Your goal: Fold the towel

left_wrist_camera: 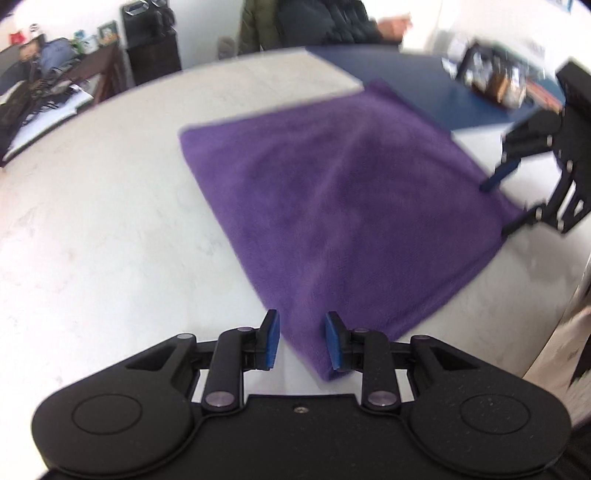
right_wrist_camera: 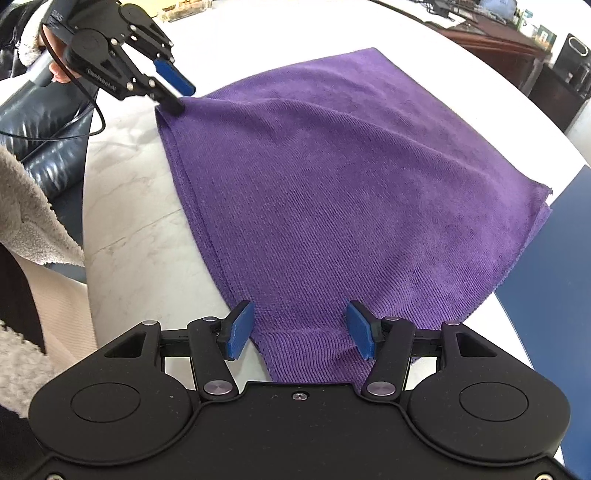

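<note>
A purple towel [left_wrist_camera: 332, 206] [right_wrist_camera: 351, 184] lies flat on the white marble table [left_wrist_camera: 92, 240] [right_wrist_camera: 129, 240], doubled over, with two layers showing at one edge. My left gripper [left_wrist_camera: 303, 341] [right_wrist_camera: 183, 98] is open at one near corner. Its pads stand apart and the towel corner lies under the right pad. My right gripper [right_wrist_camera: 300, 328] [left_wrist_camera: 495, 208] is open wider at the neighbouring corner. The cloth lies flat between its blue pads, which do not press on it. The left wrist view is blurred.
A dark blue mat [left_wrist_camera: 424, 81] [right_wrist_camera: 554, 295] lies beside the towel, with a clear box of items [left_wrist_camera: 495, 81] on it. A person in a dark jacket [left_wrist_camera: 325, 22] stands across the table. Black padded fabric [right_wrist_camera: 44, 122] and a fleece sleeve [right_wrist_camera: 29, 206] are at the table's near edge.
</note>
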Action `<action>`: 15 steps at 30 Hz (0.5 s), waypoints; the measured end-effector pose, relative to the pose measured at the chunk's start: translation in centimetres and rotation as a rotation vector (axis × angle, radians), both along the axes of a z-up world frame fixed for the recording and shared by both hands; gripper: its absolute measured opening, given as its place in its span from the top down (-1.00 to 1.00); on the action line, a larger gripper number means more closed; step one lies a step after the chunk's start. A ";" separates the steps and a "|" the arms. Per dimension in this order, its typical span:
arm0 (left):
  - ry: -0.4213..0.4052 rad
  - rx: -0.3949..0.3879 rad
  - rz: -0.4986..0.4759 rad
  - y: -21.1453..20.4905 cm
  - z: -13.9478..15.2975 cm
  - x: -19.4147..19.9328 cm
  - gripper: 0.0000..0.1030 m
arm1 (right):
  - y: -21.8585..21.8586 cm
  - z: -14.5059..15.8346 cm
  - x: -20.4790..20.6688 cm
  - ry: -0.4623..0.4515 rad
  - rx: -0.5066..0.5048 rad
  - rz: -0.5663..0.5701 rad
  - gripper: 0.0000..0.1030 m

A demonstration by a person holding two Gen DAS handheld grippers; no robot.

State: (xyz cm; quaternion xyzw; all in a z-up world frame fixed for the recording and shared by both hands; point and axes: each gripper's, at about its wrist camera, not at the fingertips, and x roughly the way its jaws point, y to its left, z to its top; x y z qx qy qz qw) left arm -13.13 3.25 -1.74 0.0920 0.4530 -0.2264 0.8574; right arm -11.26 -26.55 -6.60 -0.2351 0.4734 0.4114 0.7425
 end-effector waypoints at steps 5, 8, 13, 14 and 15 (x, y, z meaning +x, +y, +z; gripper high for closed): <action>-0.078 0.002 0.035 0.2 0.0 2.7 0.50 | 3.1 2.3 0.5 -0.056 0.101 0.062 -0.07; -0.085 0.024 -0.009 -0.4 -1.3 4.6 0.50 | 6.4 2.1 0.8 -0.105 0.123 0.140 -0.07; -0.072 0.037 -0.053 -0.4 -2.9 6.8 0.51 | 11.9 0.0 0.7 -0.231 0.081 0.300 -0.04; -0.068 0.042 -0.060 -0.4 -3.2 7.0 0.51 | 12.6 -0.3 0.8 -0.256 0.074 0.311 -0.04; -0.064 0.046 -0.068 -0.4 -3.5 7.2 0.51 | 13.2 -0.6 0.9 -0.280 0.066 0.318 -0.04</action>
